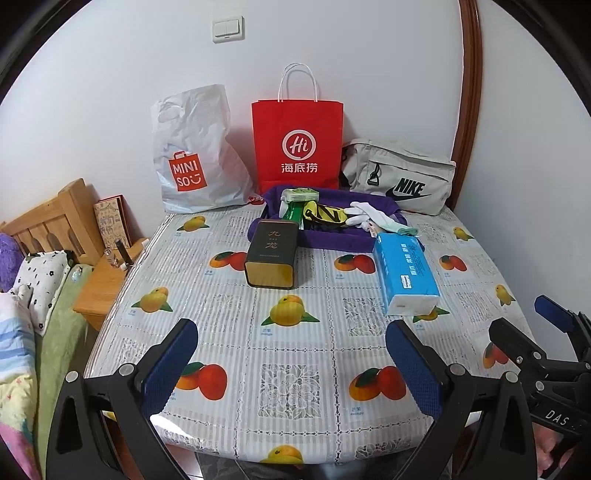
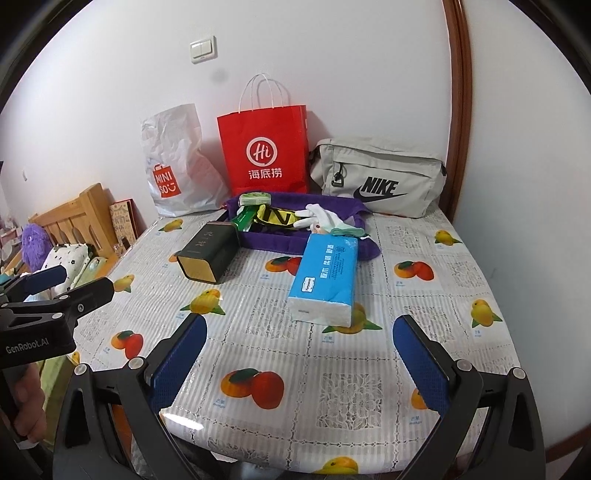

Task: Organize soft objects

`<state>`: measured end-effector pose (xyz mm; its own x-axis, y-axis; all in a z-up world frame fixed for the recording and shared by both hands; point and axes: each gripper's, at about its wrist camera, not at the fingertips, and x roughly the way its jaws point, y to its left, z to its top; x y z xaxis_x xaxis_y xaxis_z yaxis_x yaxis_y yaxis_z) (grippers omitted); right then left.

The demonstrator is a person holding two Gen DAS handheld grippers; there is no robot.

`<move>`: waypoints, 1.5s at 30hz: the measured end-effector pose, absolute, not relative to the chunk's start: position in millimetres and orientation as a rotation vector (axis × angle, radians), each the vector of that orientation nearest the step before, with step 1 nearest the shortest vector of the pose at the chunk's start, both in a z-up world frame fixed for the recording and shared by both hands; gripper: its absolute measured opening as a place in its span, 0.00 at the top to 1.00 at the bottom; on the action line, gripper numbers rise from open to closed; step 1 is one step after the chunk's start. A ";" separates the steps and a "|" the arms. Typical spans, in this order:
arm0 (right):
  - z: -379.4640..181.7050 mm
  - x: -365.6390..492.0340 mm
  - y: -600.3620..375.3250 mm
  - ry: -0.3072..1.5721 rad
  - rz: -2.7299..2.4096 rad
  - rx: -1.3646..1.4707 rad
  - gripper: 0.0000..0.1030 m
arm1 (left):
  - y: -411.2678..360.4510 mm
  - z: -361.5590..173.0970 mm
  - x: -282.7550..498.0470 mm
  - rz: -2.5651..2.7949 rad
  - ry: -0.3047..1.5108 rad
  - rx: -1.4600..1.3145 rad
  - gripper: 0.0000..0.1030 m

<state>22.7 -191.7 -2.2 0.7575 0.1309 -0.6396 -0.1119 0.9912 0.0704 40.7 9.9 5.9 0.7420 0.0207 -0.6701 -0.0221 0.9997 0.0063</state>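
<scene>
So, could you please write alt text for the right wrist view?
An open right gripper hovers over a fruit-print tablecloth, facing a blue tissue pack, a dark tin and a purple tray of soft items before three bags.

This is a bedroom in a home: along the left edge of the table (image 1: 229, 325), which wears a plastic fruit-print tablecloth, stand a wooden headboard (image 1: 55, 221) and a bed with a flower-print pillow (image 1: 42, 280) and patterned quilts, and a low wooden nightstand (image 1: 98, 291) fits between them. At the table's far edge, against a plain white wall with a light switch (image 1: 228, 28), lean a Miniso plastic bag (image 1: 192, 155), a red Haidilao paper bag (image 1: 297, 144) and a grey Nike pouch (image 1: 400, 175). A dark wooden door frame (image 1: 471, 81) rises at the far right corner.
</scene>
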 end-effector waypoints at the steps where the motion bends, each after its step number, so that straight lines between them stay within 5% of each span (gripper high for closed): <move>1: -1.5 21.8 -191.9 0.696 0.132 0.027 0.03 | 10.4 6.2 39.2 0.023 0.734 -0.006 0.00; 45: 0.5 13.0 -183.0 0.686 0.138 0.010 0.03 | 16.3 8.8 30.1 0.033 0.731 -0.009 0.00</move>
